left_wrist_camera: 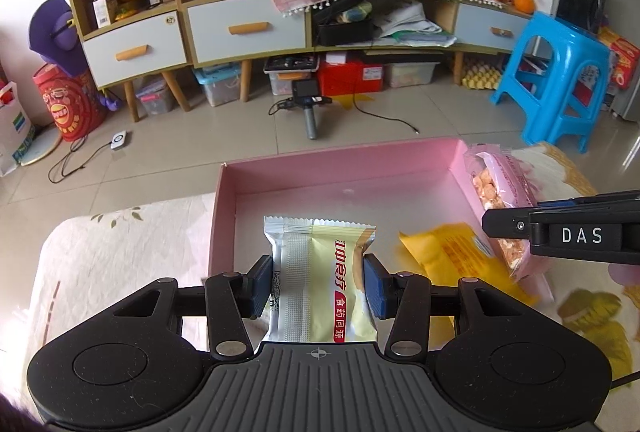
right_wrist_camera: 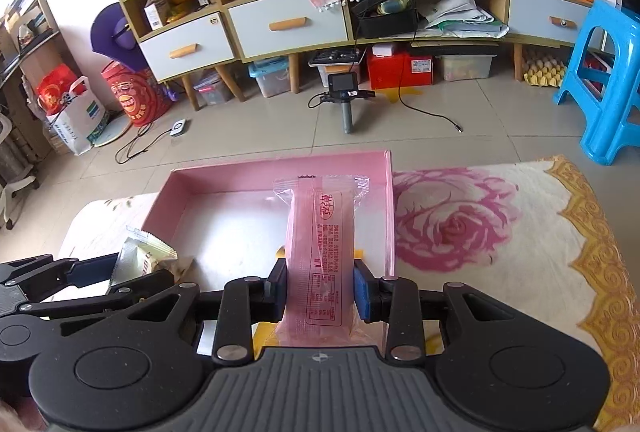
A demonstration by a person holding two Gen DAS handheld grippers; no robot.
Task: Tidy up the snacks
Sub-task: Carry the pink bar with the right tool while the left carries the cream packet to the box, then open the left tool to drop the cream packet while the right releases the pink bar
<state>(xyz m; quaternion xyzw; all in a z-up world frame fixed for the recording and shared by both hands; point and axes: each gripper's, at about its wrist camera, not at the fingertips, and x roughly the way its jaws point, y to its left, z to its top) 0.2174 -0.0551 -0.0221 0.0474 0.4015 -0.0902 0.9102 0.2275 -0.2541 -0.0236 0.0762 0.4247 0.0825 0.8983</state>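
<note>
Both tongs grip snacks: left gripper [left_wrist_camera: 318, 282] a yellow packet [left_wrist_camera: 320, 272], right gripper [right_wrist_camera: 320, 292] a pink packet [right_wrist_camera: 322, 252], above the centre-frame pink box [left_wrist_camera: 340, 162]; neither is placed yet.

- One shallow pink cardboard box [left_wrist_camera: 400, 168]
- Three snack packets: one silver-and-cream [left_wrist_camera: 320, 280], one pink [right_wrist_camera: 320, 256], one yellow [left_wrist_camera: 444, 252]
- Two black grippers [left_wrist_camera: 318, 284] [right_wrist_camera: 320, 290]

Rose-patterned cloth-covered surface [right_wrist_camera: 500, 232] under open pink box [right_wrist_camera: 280, 168], yellow packet [left_wrist_camera: 448, 256] inside.

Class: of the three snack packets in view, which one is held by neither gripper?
The yellow packet, lying in the pink box; the silver-and-cream one and the pink one are clamped.
</note>
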